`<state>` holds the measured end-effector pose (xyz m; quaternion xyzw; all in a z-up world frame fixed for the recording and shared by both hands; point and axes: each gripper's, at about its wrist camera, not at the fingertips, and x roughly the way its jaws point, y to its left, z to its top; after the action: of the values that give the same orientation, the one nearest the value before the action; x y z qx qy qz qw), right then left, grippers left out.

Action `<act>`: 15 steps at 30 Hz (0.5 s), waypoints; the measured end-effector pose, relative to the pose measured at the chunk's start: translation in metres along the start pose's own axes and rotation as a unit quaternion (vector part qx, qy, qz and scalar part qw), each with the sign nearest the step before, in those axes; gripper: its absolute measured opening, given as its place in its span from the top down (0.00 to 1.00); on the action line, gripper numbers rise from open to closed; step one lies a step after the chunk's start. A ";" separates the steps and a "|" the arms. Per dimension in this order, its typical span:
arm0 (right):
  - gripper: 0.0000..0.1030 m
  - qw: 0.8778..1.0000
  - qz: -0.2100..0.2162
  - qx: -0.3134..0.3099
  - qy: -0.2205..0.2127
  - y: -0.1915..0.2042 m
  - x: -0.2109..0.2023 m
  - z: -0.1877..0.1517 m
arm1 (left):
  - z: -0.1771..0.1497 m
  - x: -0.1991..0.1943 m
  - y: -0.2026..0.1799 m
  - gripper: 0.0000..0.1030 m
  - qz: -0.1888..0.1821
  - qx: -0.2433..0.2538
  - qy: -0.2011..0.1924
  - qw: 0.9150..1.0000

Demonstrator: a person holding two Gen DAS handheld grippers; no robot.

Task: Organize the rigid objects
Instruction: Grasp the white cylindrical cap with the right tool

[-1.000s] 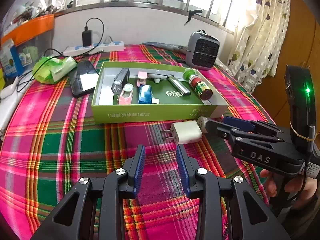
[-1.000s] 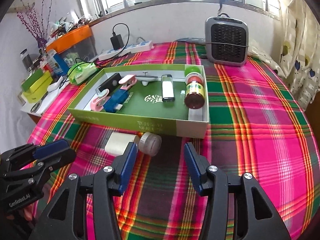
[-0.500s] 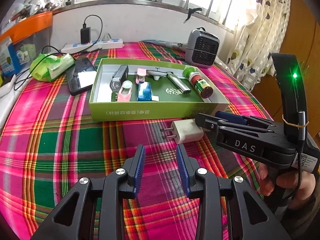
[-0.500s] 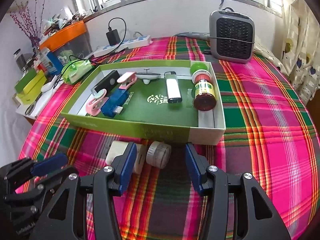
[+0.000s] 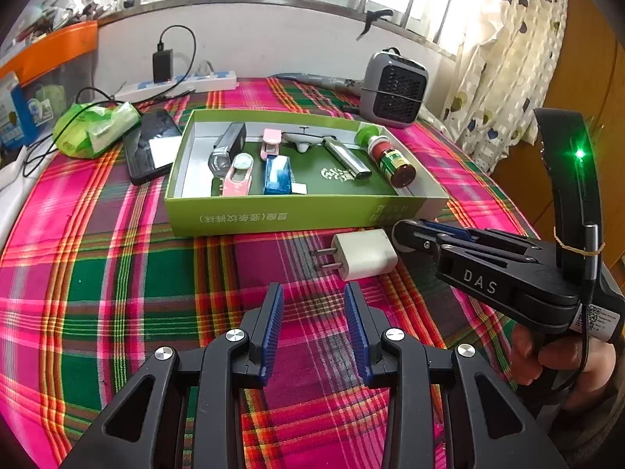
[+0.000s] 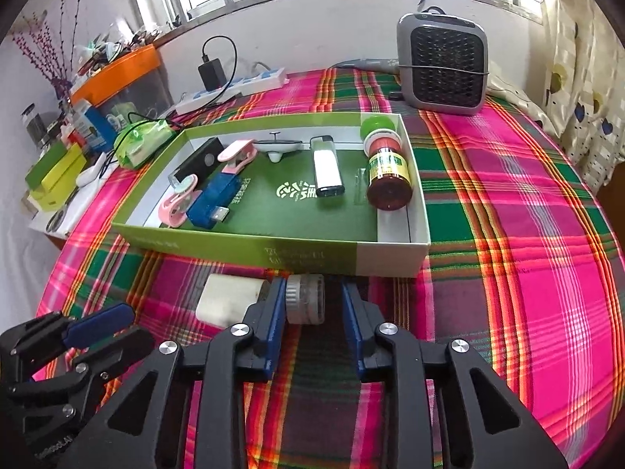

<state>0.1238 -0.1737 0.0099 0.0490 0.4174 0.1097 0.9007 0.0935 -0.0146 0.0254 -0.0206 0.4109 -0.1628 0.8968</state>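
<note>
A pick-up is judged to be in hand: the right claw (image 6: 310, 305) is set apart around a small round jar (image 6: 305, 299) lying on its side on the desk (image 6: 508, 234), just near of the green box (image 6: 273, 252). Closing and a lift into the box are called for next. The jar looks translucent, with a ribbed lid. The left claw (image 5: 314, 330) hangs apart, empty, near a white charger plug (image 5: 361, 254).
</note>
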 end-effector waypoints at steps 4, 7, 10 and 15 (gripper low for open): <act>0.81 1.000 -0.002 -0.004 -0.001 -0.001 0.000 -0.001 | 0.002 0.005 -0.002 0.70 0.001 0.005 0.005 1.000; 0.81 1.000 -0.002 -0.003 -0.002 -0.004 -0.002 -0.002 | 0.004 0.010 -0.006 0.70 -0.006 0.009 0.011 1.000; 0.81 1.000 -0.002 -0.004 -0.002 -0.006 -0.004 -0.003 | 0.007 0.016 -0.011 0.70 -0.011 0.015 0.019 1.000; 0.81 1.000 -0.001 -0.001 -0.006 -0.013 -0.013 -0.007 | 0.013 0.025 -0.021 0.70 -0.013 0.025 0.023 0.999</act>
<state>0.1124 -0.1889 0.0124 0.0487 0.4118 0.1085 0.9035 0.1126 -0.0431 0.0192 0.0000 0.4270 -0.1847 0.8852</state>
